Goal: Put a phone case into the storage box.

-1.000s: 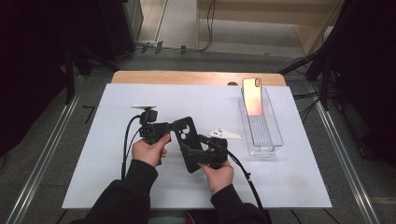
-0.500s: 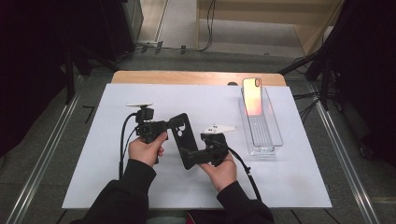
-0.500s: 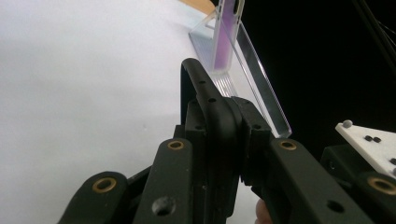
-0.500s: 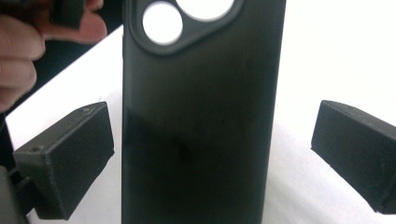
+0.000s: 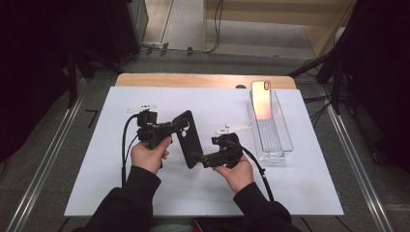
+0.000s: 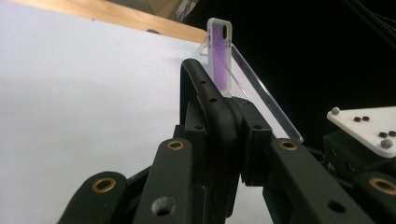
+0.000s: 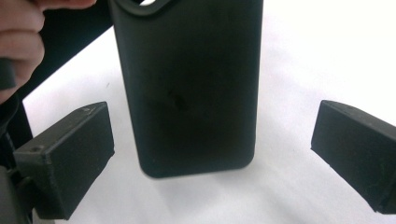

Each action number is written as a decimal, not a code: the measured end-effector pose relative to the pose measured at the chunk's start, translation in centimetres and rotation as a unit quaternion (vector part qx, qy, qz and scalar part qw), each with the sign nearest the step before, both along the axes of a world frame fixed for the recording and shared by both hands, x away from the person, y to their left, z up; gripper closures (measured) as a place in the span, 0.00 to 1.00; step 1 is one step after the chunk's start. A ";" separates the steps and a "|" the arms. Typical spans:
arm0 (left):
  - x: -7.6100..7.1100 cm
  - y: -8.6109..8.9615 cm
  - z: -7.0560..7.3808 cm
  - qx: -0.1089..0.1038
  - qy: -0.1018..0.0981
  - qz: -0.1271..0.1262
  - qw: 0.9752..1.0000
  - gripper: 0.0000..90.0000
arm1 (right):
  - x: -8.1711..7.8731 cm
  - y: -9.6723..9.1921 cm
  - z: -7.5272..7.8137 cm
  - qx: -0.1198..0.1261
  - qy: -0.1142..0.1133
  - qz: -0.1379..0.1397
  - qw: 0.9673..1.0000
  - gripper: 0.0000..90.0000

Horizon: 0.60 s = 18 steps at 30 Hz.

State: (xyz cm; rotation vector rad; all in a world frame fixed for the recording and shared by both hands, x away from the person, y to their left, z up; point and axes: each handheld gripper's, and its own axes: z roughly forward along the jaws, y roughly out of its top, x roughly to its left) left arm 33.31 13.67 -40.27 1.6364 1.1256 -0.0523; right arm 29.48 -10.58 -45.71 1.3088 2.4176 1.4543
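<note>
A black phone case (image 5: pixel 188 137) hangs over the white sheet, held by its upper end. My left gripper (image 5: pixel 176 126) is shut on that end; in the left gripper view the case's edge (image 6: pixel 210 107) stands pinched between the jaws of the left gripper (image 6: pixel 223 121). My right gripper (image 5: pixel 199 158) is at the case's lower end. Its jaws have just been opening and now stand wide. In the right gripper view the case (image 7: pixel 187 84) reaches down between the pads (image 7: pixel 70 158) of the right gripper (image 7: pixel 215 158), with a gap on each side.
A clear plastic tray (image 5: pixel 275 140) stands at the right on the white sheet (image 5: pixel 290 183), with a phone (image 5: pixel 261 99) propped upright at its far end. The left gripper view shows the phone (image 6: pixel 219 51) and tray wall (image 6: pixel 266 98) beyond the case. A wooden table edge (image 5: pixel 193 79) runs behind.
The right gripper has let go of the case's lower end and its jaws now stand apart. The left hand has kept still with the case.
</note>
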 end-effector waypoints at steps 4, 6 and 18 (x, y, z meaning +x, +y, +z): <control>-0.3 -0.1 0.0 0.009 -0.020 -0.011 1.000 0.87 | -0.4 -0.5 0.0 -0.001 -0.009 0.024 1.000 0.00; -0.4 -0.2 0.0 0.014 -0.032 -0.014 0.999 0.87 | -0.7 -0.8 0.0 -0.004 -0.009 0.033 0.999 0.00; -1.6 -0.5 0.0 0.031 -0.082 -0.043 0.995 0.87 | -1.5 -1.1 -0.6 -0.028 -0.009 0.064 0.997 0.00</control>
